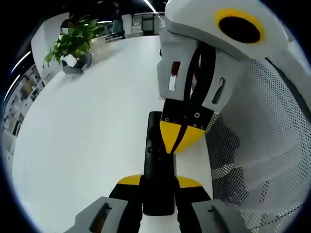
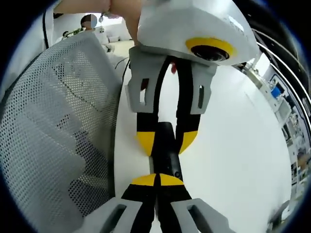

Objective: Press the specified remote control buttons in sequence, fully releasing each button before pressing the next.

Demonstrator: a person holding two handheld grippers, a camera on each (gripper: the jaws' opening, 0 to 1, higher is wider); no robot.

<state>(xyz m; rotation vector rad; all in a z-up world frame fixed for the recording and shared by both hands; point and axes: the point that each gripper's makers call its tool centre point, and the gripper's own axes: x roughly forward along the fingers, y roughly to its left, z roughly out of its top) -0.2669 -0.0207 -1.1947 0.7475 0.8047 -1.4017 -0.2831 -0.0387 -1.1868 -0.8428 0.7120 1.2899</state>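
Note:
A slim black remote control (image 1: 156,167) lies lengthwise between the yellow-tipped jaws of my left gripper (image 1: 159,182), which is shut on its near end just above the white table. My right gripper (image 1: 181,140) comes down from the upper right with its yellow tips shut together, and they rest on the remote's top face near its far end. In the right gripper view my right gripper (image 2: 158,180) is shut with its tips on the remote (image 2: 168,154). Beyond it, the left gripper (image 2: 166,140) clamps the remote from both sides.
The white table (image 1: 87,136) stretches wide to the left in the left gripper view. A white mesh panel (image 1: 272,141) stands close beside the grippers and also shows in the right gripper view (image 2: 53,126). A potted green plant (image 1: 73,42) sits at the table's far end.

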